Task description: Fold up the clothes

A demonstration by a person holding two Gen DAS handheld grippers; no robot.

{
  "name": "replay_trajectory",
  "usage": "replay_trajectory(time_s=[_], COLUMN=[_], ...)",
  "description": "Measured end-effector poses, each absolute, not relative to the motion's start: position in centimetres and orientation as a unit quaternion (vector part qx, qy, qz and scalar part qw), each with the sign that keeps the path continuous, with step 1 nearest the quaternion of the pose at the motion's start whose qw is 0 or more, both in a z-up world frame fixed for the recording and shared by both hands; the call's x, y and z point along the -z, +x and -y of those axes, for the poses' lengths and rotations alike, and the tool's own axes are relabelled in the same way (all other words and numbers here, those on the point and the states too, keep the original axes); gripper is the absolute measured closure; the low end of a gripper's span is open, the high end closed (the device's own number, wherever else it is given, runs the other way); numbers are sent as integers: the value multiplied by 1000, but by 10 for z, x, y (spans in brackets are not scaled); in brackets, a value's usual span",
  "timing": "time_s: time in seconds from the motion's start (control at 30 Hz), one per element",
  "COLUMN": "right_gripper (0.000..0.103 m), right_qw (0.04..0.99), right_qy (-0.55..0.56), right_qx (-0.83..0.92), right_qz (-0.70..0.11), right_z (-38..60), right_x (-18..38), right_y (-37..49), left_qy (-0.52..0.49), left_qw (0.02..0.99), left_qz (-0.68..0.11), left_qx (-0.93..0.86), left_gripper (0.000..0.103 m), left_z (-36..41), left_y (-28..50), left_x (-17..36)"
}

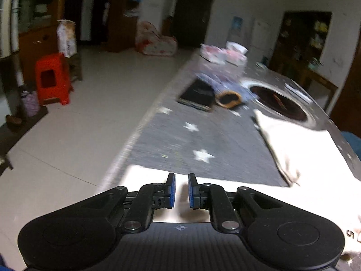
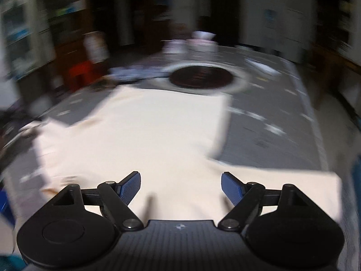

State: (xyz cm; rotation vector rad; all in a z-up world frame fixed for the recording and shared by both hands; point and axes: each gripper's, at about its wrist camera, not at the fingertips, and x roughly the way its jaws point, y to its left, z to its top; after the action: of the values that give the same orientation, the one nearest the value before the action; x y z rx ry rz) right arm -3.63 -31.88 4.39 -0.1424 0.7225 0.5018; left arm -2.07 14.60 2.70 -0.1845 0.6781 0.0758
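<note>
A cream-white garment point(image 2: 153, 131) lies spread flat on the grey star-print tablecloth point(image 1: 180, 140); the right wrist view is motion-blurred. My right gripper point(image 2: 181, 187) hovers over the garment's near part, jaws wide open with nothing between them. In the left wrist view the same garment point(image 1: 300, 149) runs along the right and under my left gripper point(image 1: 181, 189). The left jaws stand only a narrow gap apart above a garment edge, and the cloth shows through the gap without being pinched.
A round dark opening point(image 1: 279, 102) with a pale rim sits in the table beyond the garment. A black book point(image 1: 197, 96), a blue slipper-like item point(image 1: 230, 94) and small boxes point(image 1: 223, 53) lie farther back. A red stool point(image 1: 53, 79) stands on the floor at left.
</note>
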Motion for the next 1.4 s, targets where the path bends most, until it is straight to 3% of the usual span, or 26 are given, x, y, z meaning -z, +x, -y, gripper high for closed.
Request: replay_trajectory(time_s=[0.1, 0.17, 0.27, 0.43, 0.53, 0.7, 0.83, 1.03, 1.2, 1.27, 1.3, 1.4], right_gripper=[32, 38, 48, 60, 67, 89, 95, 94, 81, 73, 71, 61], right_qw=[874, 852, 819, 788, 783, 783, 779, 760, 765, 773, 777, 787], right_qy=[-105, -126, -154, -198, -206, -203, -196, -209, -192, -181, -177, -164], right_qx=[-329, -381, -438, -480, -487, -474, -480, -509, -512, -505, -500, -490], right_qz=[-342, -336, -338, -331, -328, -347, -354, -345, -342, -340, -339, -337], right_z=[273, 242, 196, 144, 126, 111, 104, 99, 109, 116, 119, 128], right_x=[-50, -51, -49, -41, -37, -22, -15, -14, -23, -28, -30, -35], right_y=[-41, -43, -50, -53, -50, -41, -40, -54, -57, -55, -54, -51], left_qy=[-70, -54, -37, -18, -6, 18, 30, 10, -28, -44, -54, -82], left_qw=[939, 939, 936, 938, 939, 942, 942, 936, 939, 938, 936, 932], left_qz=[-329, -332, -344, -344, -341, -333, -332, -347, -336, -333, -333, -332], left_qx=[-73, -79, -68, -46, -39, -39, -40, -47, -71, -89, -101, -121], left_gripper=[65, 63, 66, 92, 95, 95, 95, 92, 87, 75, 64, 62], left_z=[-155, -156, -155, -154, -154, -156, -157, -163, -173, -176, -177, -178], left_y=[-27, -28, -25, -21, -14, 1, 13, 14, -7, -17, -22, -35], left_x=[-28, -26, -20, -15, -18, -25, -28, -19, -23, -26, -27, -26])
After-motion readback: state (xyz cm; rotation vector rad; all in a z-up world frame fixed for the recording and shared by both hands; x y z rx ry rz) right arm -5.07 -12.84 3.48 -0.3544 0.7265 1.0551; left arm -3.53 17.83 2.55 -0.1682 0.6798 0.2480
